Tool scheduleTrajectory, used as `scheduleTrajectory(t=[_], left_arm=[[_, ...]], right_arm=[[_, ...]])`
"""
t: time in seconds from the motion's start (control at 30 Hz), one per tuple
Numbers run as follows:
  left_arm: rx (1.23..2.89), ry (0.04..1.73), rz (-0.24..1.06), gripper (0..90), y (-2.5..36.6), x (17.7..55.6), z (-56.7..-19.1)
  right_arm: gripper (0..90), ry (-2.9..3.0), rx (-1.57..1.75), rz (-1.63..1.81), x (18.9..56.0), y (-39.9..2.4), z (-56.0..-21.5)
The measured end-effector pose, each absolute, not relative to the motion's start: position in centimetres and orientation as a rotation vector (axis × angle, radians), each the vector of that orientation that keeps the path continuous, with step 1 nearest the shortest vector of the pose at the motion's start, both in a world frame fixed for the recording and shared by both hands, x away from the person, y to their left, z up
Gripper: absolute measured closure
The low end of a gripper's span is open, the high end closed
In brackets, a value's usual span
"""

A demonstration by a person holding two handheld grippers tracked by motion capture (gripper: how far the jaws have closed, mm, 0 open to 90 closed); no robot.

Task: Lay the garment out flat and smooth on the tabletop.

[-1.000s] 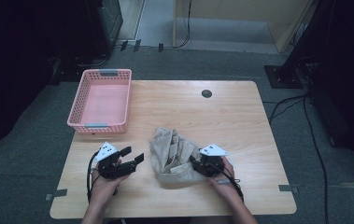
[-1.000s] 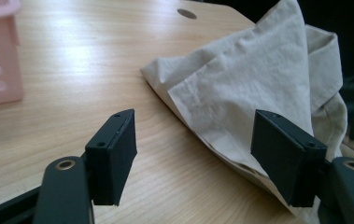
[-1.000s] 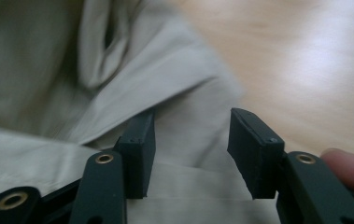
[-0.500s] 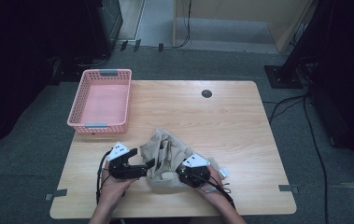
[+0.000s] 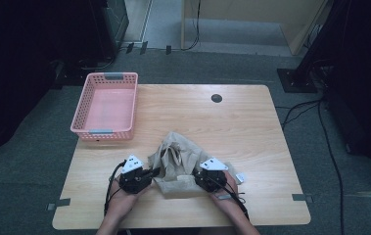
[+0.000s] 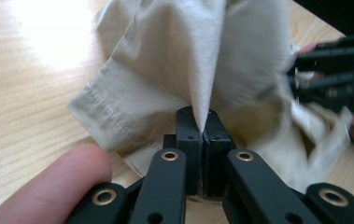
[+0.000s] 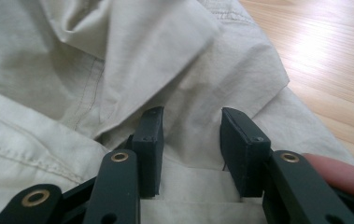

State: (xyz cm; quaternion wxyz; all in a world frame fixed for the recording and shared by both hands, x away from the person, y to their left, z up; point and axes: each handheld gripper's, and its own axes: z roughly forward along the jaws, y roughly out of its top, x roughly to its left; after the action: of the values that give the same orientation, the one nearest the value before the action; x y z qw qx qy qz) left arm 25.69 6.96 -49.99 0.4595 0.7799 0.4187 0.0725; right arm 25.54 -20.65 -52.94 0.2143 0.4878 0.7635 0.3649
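A crumpled beige cloth [image 5: 178, 159] lies on the wooden table [image 5: 232, 127] near its front edge. My left gripper [image 5: 153, 172] is at the cloth's left side, shut on a raised fold; its pads [image 6: 189, 126] pinch the thin cloth [image 6: 174, 60] between them, having just closed. My right gripper [image 5: 197, 174] is at the cloth's right side. Its jaws have been closing and stand apart over the cloth [image 7: 118, 56], which lies under and between the right gripper [image 7: 191, 135] without being pressed. The right gripper [image 6: 333, 70] also shows far right in the left gripper view.
A pink plastic basket [image 5: 105, 131] stands at the table's left, behind my left hand. A black round grommet [image 5: 217, 98] sits at the far middle. A small white tag [image 5: 240, 177] lies beside my right hand. A thumb [image 6: 48, 182] rests by the left jaws.
My left gripper has moved right to the cloth's edge and closed on a fold, after standing open beside it. The cloth has bunched up between the two grippers.
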Motion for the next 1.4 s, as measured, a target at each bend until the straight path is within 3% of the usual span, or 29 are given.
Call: scheduleTrajectory(t=[0.2,0.3,0.47,0.63,0.77,0.87,0.97,1.03,1.13,1.2,1.3,1.4], left_arm=[[2.015,0.989,0.075,86.4,7.3,25.9,-50.4],[2.016,0.992,0.057,75.8,8.1,26.0,-50.3],[1.882,0.989,0.085,44.6,10.6,26.3,-48.5],[1.704,1.049,0.142,33.1,12.3,26.5,-47.3],[1.694,1.130,0.267,27.3,11.3,26.8,-48.2],[1.690,1.187,0.248,28.6,10.6,27.3,-49.6],[1.761,1.187,0.246,47.2,10.0,27.2,-50.7],[1.817,1.172,0.262,62.3,9.7,27.0,-50.9],[1.839,1.175,0.313,70.3,9.7,26.8,-51.0],[1.856,1.180,0.322,76.2,9.8,26.8,-51.1],[1.880,1.201,0.332,79.0,10.2,26.8,-51.2],[1.864,1.257,0.342,74.8,11.0,27.1,-51.4]], right_arm=[[65.2,2.035,1.431,0.935,26.2,-22.4,-52.7],[62.8,2.021,1.454,0.918,26.4,-23.2,-52.5],[54.9,2.010,1.463,0.970,26.6,-25.5,-51.2],[51.5,1.941,1.525,1.041,27.0,-28.0,-50.1],[49.6,1.992,1.560,1.035,27.6,-28.1,-50.8],[50.8,2.046,1.569,1.005,27.9,-27.8,-51.8],[59.4,2.076,1.528,0.986,27.8,-27.5,-52.4],[77.3,2.088,1.506,0.992,27.6,-27.5,-52.4],[89.0,2.084,1.471,0.930,27.6,-27.5,-52.4],[90.0,2.077,1.474,0.913,27.6,-27.8,-52.4],[90.0,2.064,1.491,0.909,27.6,-28.4,-52.4],[90.0,2.063,1.486,0.899,27.5,-28.8,-52.4]])
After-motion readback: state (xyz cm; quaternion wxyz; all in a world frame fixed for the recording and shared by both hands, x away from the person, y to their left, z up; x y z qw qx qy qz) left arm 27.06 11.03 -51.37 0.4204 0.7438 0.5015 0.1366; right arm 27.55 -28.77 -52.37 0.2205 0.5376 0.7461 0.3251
